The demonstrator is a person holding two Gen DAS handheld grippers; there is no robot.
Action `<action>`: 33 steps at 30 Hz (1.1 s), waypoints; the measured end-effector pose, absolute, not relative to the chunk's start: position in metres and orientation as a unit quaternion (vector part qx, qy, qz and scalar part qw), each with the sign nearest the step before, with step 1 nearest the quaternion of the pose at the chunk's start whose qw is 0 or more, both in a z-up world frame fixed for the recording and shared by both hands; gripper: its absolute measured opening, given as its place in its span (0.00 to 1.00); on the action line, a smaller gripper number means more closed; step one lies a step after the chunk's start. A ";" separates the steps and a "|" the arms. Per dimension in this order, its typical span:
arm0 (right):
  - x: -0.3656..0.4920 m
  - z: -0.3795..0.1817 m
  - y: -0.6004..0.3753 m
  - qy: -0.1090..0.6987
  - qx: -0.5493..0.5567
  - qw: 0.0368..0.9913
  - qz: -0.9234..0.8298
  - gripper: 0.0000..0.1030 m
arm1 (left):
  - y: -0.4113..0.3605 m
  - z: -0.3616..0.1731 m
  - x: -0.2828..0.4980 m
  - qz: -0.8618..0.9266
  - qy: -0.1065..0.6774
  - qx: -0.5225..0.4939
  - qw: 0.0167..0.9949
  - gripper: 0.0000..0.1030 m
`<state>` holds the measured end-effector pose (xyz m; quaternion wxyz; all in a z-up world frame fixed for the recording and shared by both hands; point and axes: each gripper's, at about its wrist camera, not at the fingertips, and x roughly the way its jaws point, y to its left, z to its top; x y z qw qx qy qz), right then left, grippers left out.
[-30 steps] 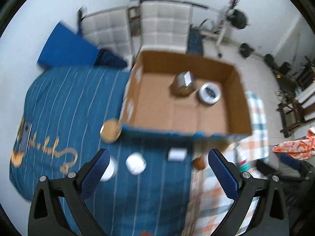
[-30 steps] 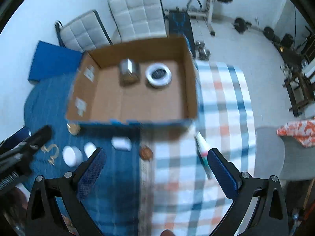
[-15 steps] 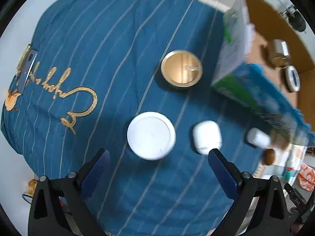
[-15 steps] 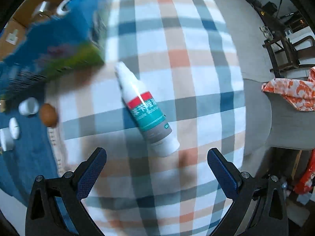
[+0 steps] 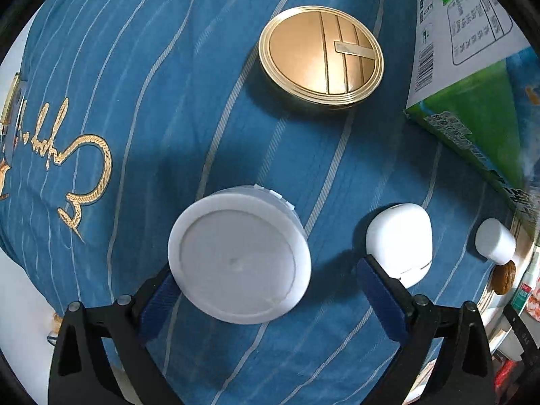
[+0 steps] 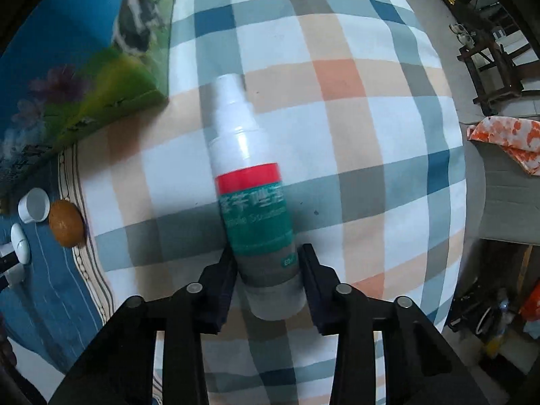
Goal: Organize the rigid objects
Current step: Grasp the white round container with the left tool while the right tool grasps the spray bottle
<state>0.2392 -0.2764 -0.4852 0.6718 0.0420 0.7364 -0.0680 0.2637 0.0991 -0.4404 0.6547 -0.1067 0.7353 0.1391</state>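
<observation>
Your right gripper (image 6: 268, 270) has its two fingers pressed against the sides of the spray bottle (image 6: 251, 182), pinching it near its base. The bottle lies on the checked cloth (image 6: 371, 135), its white cap pointing away from you toward the printed carton (image 6: 77, 77). It is white at the neck, with a red band and a green label carrying pale lettering below that; the bottom end between the fingers looks grey in shadow.

Your left gripper (image 5: 270, 290) holds its blue-padded fingers spread wide around the white round jar (image 5: 238, 258), one pad (image 5: 158, 300) tucked under the jar's left edge and the other pad (image 5: 379, 298) standing apart from it on the right. The jar stands on the blue striped cloth (image 5: 152, 67), its flat lid plain white with a faint ring and a small centre dot. Beyond it lies the gold round tin (image 5: 320, 55), ridged at the rim. To the jar's right sit a white rounded case (image 5: 400, 239), just beside the right pad, then a small white cap (image 5: 494, 241) and a brown round object (image 5: 503, 276) near the seam where the two cloths meet.
</observation>
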 end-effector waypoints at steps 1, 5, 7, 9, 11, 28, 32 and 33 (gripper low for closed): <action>0.238 -0.485 -0.276 0.738 0.042 0.671 -0.067 0.36 | 0.098 -0.440 0.263 0.142 0.733 -0.102 0.657 0.82; 0.220 -0.486 -0.265 0.747 0.039 0.662 -0.058 0.35 | 0.086 -0.436 0.251 0.137 0.729 -0.078 0.666 0.56; 0.207 -0.486 -0.262 0.754 0.047 0.654 -0.047 0.35 | 0.076 -0.431 0.238 0.126 0.729 -0.069 0.670 0.43; 0.190 -0.486 -0.258 0.760 0.056 0.647 -0.038 0.35 | 0.063 -0.429 0.223 0.111 0.732 -0.067 0.668 0.36; 0.170 -0.486 -0.255 0.766 0.067 0.638 -0.031 0.35 | 0.049 -0.430 0.209 0.093 0.738 -0.068 0.665 0.36; 0.158 -0.463 -0.259 0.737 0.072 0.670 -0.057 0.62 | 0.107 -0.403 0.229 0.138 0.690 -0.179 0.688 0.73; 0.167 -0.470 -0.263 0.741 0.091 0.660 -0.078 0.62 | 0.099 -0.422 0.257 0.130 0.710 -0.159 0.673 0.81; 0.170 -0.471 -0.264 0.743 0.093 0.658 -0.081 0.62 | 0.098 -0.427 0.267 0.128 0.718 -0.148 0.668 0.81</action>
